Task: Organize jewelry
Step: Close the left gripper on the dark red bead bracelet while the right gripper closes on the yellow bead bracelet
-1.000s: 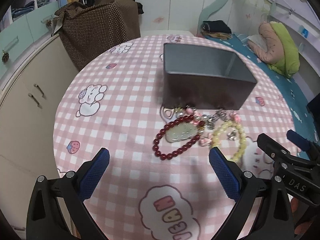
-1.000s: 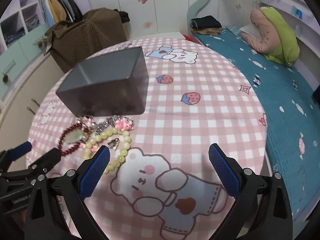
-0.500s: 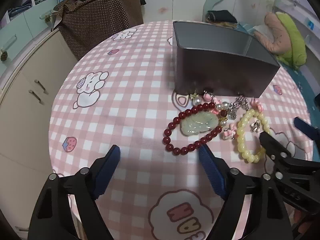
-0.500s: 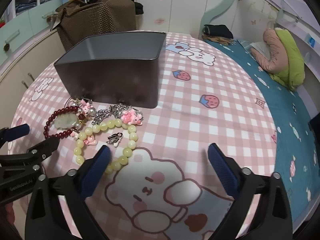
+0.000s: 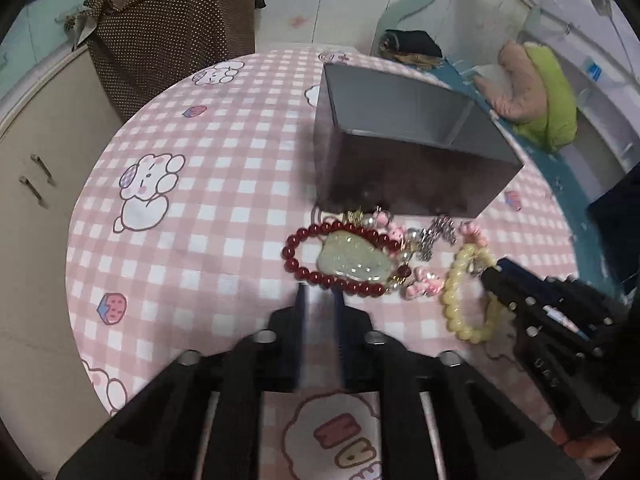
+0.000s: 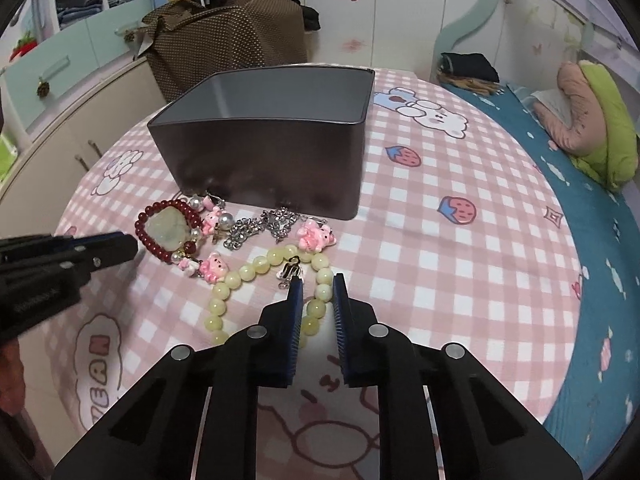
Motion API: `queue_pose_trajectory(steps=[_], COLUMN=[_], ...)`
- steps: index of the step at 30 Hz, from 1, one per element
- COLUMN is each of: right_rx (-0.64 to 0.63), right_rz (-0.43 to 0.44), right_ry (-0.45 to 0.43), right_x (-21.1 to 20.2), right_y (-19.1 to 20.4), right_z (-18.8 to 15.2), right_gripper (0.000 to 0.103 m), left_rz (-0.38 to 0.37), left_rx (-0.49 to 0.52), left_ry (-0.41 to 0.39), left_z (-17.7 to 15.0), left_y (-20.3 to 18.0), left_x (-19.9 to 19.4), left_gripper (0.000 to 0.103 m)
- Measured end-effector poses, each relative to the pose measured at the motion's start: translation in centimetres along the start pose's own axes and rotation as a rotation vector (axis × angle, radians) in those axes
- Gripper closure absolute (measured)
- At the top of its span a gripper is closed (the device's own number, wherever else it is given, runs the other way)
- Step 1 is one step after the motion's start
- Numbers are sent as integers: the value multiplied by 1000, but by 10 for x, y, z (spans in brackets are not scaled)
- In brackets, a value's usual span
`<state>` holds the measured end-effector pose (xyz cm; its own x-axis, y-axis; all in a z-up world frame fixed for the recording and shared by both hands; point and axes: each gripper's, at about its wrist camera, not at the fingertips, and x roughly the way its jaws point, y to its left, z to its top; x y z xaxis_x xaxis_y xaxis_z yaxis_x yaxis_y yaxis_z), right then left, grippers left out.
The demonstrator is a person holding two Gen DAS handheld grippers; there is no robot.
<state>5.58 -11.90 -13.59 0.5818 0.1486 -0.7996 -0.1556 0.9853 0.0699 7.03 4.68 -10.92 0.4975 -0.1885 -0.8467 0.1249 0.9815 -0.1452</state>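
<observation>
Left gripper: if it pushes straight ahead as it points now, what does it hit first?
Probably the red bead bracelet, lying just past the left gripper tips; the jade pendant sits inside that loop. Depth is hard to judge.

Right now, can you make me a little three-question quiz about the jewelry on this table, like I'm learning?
1. True or false: the dark red bead bracelet lies inside the grey box.
2. Which bracelet sits right in front of the right gripper? A) dark red B) pale yellow bead bracelet C) a blue one
3. Fill in: the pale green pendant lies inside the ring of the ______ bracelet.

Key:
1. False, it lies on the tablecloth in front of the box.
2. B
3. dark red
</observation>
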Motion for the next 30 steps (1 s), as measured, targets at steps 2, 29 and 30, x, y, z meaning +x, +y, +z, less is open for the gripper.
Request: queue_pose_trajectory(steps=[2, 29, 30], right_rx=[1, -45, -44], right_rz=[2, 4, 2], right_ry=[2, -4, -3], right_x=[-1, -1, -2], right_y=[0, 2, 2], right_z=[-1, -1, -2], right_gripper=[87, 93, 93], left_rz=[4, 45, 35], left_rx=[-31, 100, 89], left_ry=[-16, -14, -12], left_z=[5, 20, 20], left_y=[6, 12, 13], left_x=[-1, 22, 21], left_gripper=[45, 97, 97])
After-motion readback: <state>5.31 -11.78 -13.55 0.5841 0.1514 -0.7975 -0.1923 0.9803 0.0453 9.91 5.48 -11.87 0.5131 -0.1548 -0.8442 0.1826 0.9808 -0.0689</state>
